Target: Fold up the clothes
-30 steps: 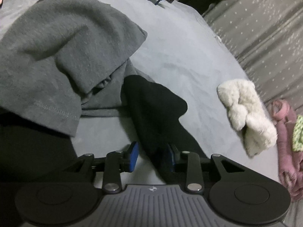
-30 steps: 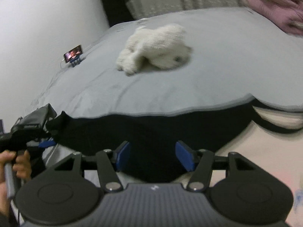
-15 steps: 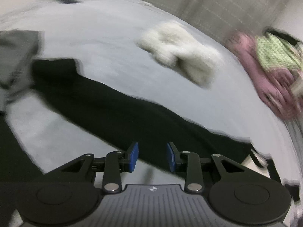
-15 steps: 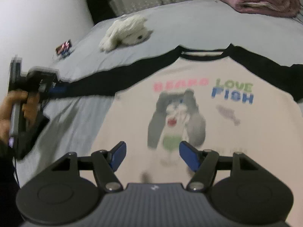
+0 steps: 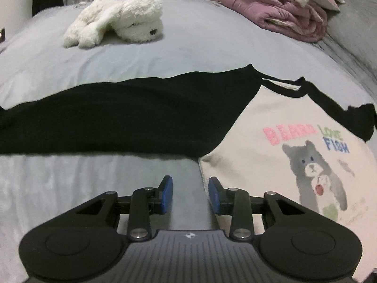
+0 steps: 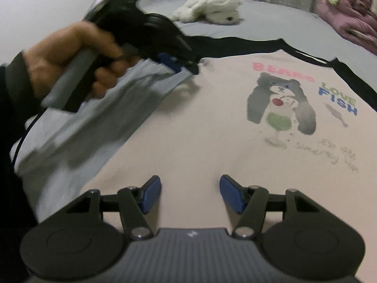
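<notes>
shirt: a raglan tee (image 5: pixel 271 165) with black sleeves and a bear print, lying face up and pretty much flat on the bed (image 5: pixel 188 47), so it looks laid out and ready, no fold made yet

left tongs: the left gripper (image 5: pixel 190 195) hovers low over bare sheet, blue pads apart with nothing between them. The shirt's side edge sits just off its right pad, and the armpit is just ahead of it

sleeve: the black sleeve (image 5: pixel 106 122) runs straight across in front of the left tongs and off to their left, cuff out of view

right tongs: the right gripper (image 6: pixel 190 197) is over the lower body of the shirt, jaws wide apart, holding nothing. The bear print (image 6: pixel 280 106) is ahead and a bit right of it

other stuff: plush toy (image 5: pixel 117 21) and a rolled pink blanket (image 5: pixel 289 16) sit well beyond the tongs, out of the way

step: my guess is this is the setup right before the first fold

next move: probably the left tongs need to get hold of that sleeve and carry it over onto the chest, with the right ones pinning or taking the hem. Thin cotton, so pinch low or it'll slip
</notes>
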`<action>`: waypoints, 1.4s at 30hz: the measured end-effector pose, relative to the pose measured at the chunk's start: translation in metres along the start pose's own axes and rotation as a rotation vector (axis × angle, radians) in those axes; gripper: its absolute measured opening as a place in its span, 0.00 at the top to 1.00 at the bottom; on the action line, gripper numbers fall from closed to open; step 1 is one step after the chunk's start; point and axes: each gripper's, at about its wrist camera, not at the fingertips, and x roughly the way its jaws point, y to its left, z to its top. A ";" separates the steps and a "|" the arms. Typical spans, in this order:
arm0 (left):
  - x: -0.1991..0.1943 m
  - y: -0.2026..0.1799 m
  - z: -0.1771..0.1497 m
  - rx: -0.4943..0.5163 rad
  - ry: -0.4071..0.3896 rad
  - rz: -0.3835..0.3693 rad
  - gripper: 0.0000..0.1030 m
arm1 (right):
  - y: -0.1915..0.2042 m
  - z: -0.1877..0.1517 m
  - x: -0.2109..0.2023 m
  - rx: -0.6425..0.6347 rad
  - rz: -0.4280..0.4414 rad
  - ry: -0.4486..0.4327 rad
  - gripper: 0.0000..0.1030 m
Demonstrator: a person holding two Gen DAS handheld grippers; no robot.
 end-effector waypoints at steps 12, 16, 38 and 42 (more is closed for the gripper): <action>0.012 -0.011 0.005 0.006 -0.001 0.039 0.65 | -0.113 -0.043 -0.078 0.254 -0.210 -0.013 0.46; 0.011 -0.014 0.005 0.001 -0.002 0.059 0.65 | -0.153 -0.072 -0.089 0.366 -0.339 0.066 0.46; 0.012 -0.085 0.030 -0.016 -0.069 0.176 0.66 | -0.313 -0.052 -0.164 0.603 -0.301 -0.178 0.45; 0.026 -0.096 0.036 -0.026 -0.075 0.161 0.66 | -0.389 -0.026 -0.167 0.771 -0.349 -0.257 0.43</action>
